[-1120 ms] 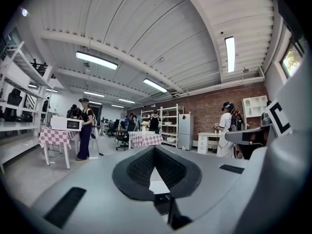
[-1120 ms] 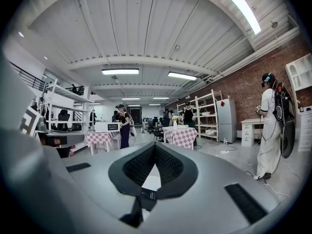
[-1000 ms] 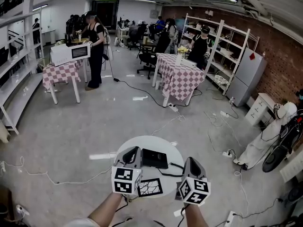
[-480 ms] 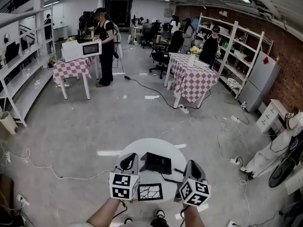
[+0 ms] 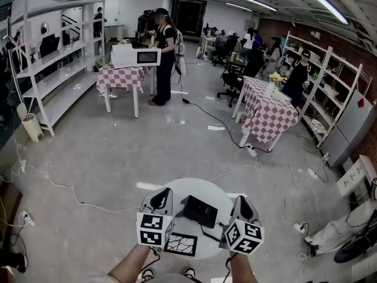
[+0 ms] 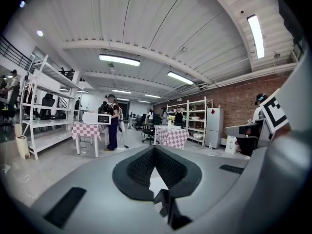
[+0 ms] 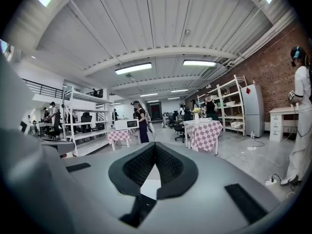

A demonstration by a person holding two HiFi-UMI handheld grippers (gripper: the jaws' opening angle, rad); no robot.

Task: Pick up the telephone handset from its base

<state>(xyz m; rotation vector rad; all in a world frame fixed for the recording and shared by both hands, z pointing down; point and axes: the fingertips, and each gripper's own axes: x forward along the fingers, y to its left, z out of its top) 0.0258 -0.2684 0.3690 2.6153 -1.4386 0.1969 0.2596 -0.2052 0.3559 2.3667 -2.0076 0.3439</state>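
Your left gripper (image 5: 162,197) was closed, pads together, nothing between them. Your right gripper (image 5: 242,204) was the same: jaws shut and empty. Both pointed out over the near part of the round white counter (image 5: 191,186), the left one at its left side and the right one at its right, neither touching anything on it. The black telephone (image 5: 199,210) sat on the counter between the two grippers, apart from both. The handset and base read as one dark block in the head view, so I couldn't separate them. A thin cord (image 5: 210,233) ran from the telephone toward your right gripper. A black-bordered card with a crack-like line pattern (image 5: 181,244) lay at the counter's near edge, between the two marker cubes. Further out, loose cables (image 5: 59,184) lay on the grey floor. A table with a checked cloth (image 5: 121,78) carried a white microwave (image 5: 136,56), with a person (image 5: 162,58) standing just beside it. A second checked table (image 5: 268,114) stood off to the right, with white shelving (image 5: 53,69) along the left.
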